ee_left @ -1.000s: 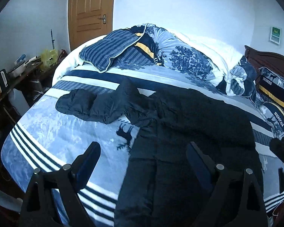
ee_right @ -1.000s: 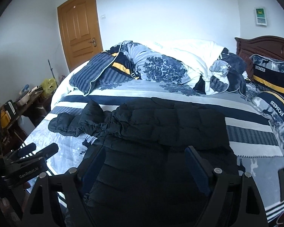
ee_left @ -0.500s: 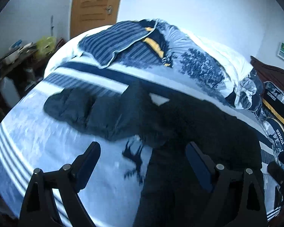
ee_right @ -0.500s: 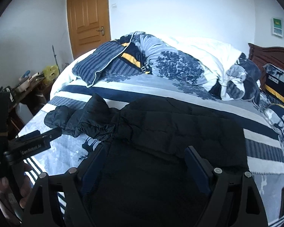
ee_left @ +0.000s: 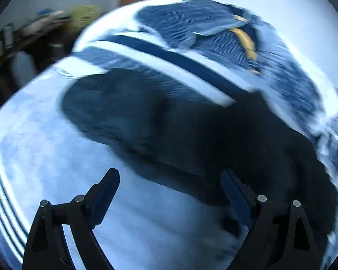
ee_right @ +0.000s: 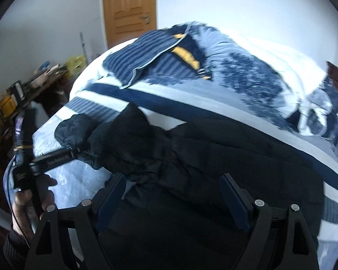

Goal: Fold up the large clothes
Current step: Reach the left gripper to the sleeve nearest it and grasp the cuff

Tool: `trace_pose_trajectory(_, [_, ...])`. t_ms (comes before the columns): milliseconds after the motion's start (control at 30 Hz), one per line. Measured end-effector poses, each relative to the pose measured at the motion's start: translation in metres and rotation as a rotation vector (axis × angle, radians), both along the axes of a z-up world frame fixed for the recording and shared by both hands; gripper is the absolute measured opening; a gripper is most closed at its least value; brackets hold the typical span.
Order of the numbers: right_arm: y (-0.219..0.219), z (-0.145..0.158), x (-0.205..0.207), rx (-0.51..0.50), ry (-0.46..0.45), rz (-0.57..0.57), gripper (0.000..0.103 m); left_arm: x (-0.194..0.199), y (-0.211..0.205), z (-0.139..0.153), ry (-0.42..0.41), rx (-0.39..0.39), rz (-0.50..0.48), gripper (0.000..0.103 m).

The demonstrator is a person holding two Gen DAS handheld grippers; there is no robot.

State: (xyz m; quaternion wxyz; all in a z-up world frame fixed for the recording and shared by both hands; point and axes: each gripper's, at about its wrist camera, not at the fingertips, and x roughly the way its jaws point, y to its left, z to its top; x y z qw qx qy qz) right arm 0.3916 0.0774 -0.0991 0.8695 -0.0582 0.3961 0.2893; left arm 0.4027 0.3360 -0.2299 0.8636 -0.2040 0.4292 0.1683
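Blue-striped bed (ee_right: pixel 191 105) carries the black padded jacket (ee_right: pixel 214 157), its sleeve (ee_left: pixel 124 112) just ahead of the left gripper (ee_left: pixel 170 180), jaws wide apart; right gripper (ee_right: pixel 172 184) likewise gapes, above the body. Risk: slippery padding slides out of a shallow pinch.

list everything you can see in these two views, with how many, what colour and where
puffer jacket: one, black, spread on the bed, sleeve out to the left
bed cover: one, blue and white striped, under the jacket
duvet: one, navy, white and yellow, bunched at the far side
door: one, orange-brown, far wall
side table: one, dark, cluttered, left of the bed
headboard: one, dark wood, right edge
left hand-held gripper: one, black, open, by the sleeve
right hand-held gripper: one, black, open, over the jacket
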Motion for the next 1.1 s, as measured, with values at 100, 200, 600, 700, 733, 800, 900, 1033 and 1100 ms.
trace_pose_trajectory(100, [0.037,-0.013,0.014,0.057,0.051,0.093,0.087,-0.005,0.037,-0.009,-0.002,-0.113,0.088,0.092])
trace_pose_trajectory(200, [0.081,-0.027,0.023,0.072,0.086,0.204,0.087,-0.026,0.073,-0.018,-0.026,-0.215,0.228,0.092])
trace_pose_trajectory(600, [0.293,-0.089,0.049,0.01,0.192,0.517,0.087,-0.069,0.125,-0.018,-0.028,-0.209,0.42,0.092])
trace_pose_trajectory(700, [0.325,-0.113,0.057,0.014,0.248,0.538,0.087,-0.077,0.125,-0.013,-0.035,-0.16,0.447,0.092])
trace_pose_trajectory(733, [0.334,-0.124,0.056,-0.01,0.251,0.548,0.087,-0.078,0.124,-0.011,-0.041,-0.154,0.457,0.092])
trace_pose_trajectory(800, [0.345,-0.144,0.051,-0.077,0.214,0.537,0.087,-0.078,0.126,-0.011,-0.057,-0.158,0.466,0.092])
trace_pose_trajectory(900, [0.35,-0.147,0.036,-0.133,0.102,0.521,0.076,-0.076,0.118,-0.004,-0.057,-0.1,0.469,0.092])
trace_pose_trajectory(1033, [0.329,-0.114,0.055,-0.04,0.178,0.44,0.007,-0.073,0.107,0.01,-0.104,-0.065,0.429,0.092])
trace_pose_trajectory(1100, [0.304,-0.086,0.066,0.046,0.194,0.391,0.006,-0.071,0.097,0.02,-0.129,-0.024,0.4,0.092])
